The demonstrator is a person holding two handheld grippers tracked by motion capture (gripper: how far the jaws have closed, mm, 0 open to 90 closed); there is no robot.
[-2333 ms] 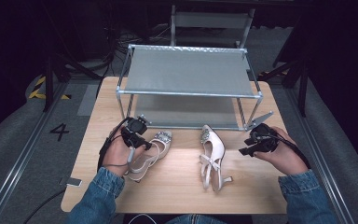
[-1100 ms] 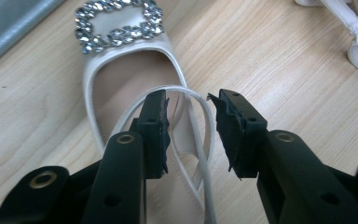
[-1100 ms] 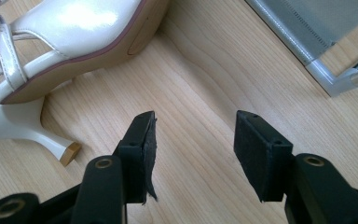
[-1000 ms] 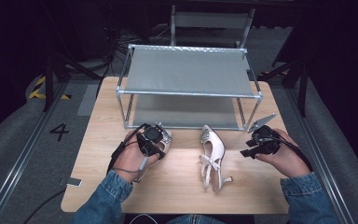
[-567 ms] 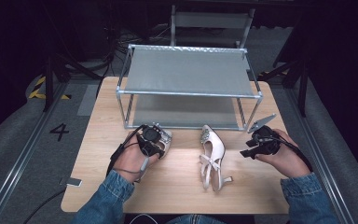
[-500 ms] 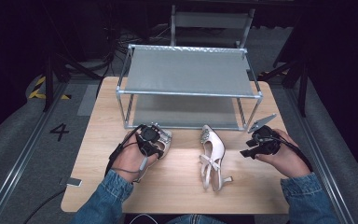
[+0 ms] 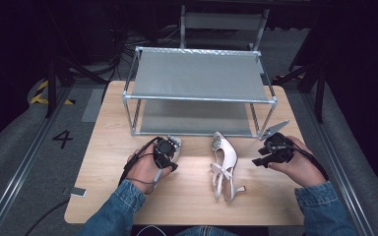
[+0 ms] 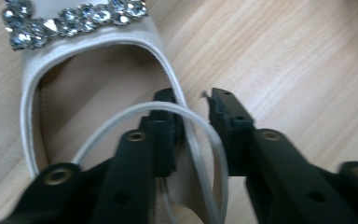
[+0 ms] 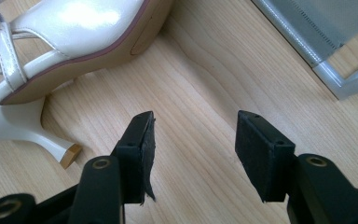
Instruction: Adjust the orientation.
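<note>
Since the earlier frames the left gripper (image 8: 193, 135) has slid forward over the left shoe (image 8: 88, 93), its jaws now straddling the shoe's side rim and thin strap (image 8: 214, 149), narrowed but seemingly not yet clamped. The right gripper (image 9: 193, 154) rests released beside the right shoe (image 7: 224, 164). Both shoes lie on the table (image 7: 192, 196); the rack (image 7: 197, 76) is empty, so shelving likely remains.

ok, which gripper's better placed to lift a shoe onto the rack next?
Left. The left gripper already straddles the side wall of the jewelled shoe, jaws open around its edge and strap. The right gripper is open over bare table, with the other shoe off to its side.
</note>
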